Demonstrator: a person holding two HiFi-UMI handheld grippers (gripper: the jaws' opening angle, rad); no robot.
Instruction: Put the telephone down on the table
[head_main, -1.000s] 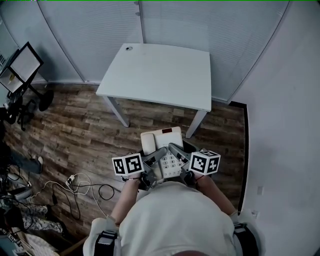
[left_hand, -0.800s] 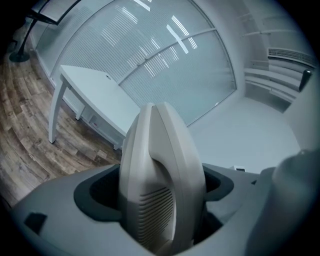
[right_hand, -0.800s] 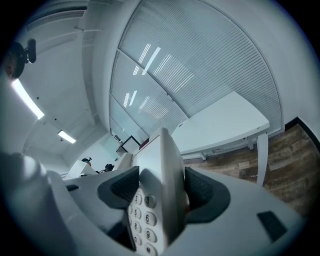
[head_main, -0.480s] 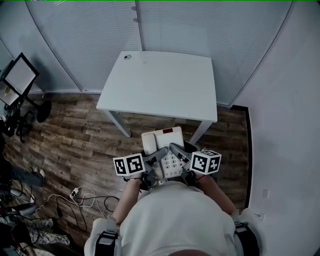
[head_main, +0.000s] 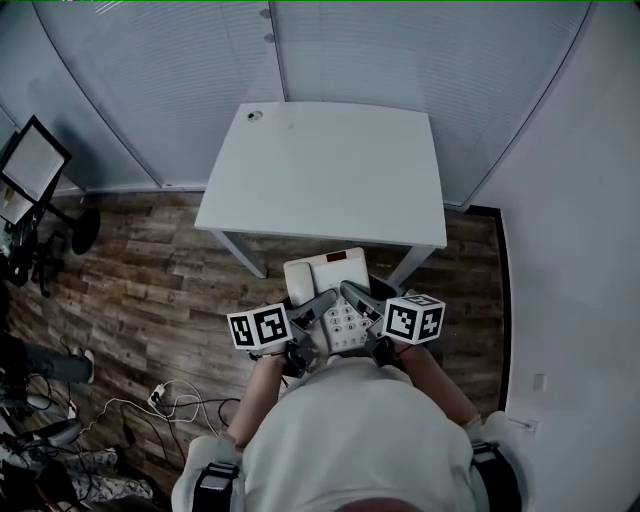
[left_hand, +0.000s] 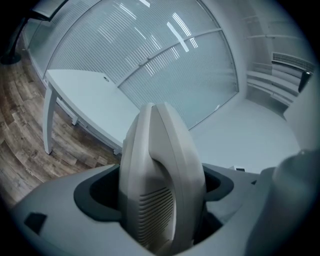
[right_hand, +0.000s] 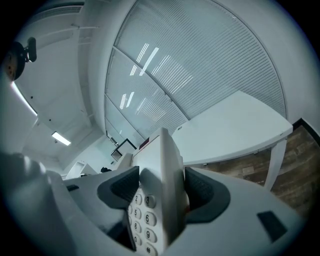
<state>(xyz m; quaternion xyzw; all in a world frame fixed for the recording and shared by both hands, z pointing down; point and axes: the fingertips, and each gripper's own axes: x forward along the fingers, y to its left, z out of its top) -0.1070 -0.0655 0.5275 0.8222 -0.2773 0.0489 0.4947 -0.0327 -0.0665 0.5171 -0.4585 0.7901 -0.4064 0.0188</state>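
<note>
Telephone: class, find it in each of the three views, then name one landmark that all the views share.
Head view: telephone lower centre, just below the table in the picture.
Left gripper view: telephone bottom centre, edge-on between the jaws.
Right gripper view: telephone bottom centre, keypad showing, between the jaws.
Shared landmark: the white table, at upper centre, left and right respectively.

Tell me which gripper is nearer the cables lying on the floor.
Left. The left gripper clamps the telephone's left edge, on the side toward the cables on the floor; the right gripper holds the opposite edge, farther away.
</note>
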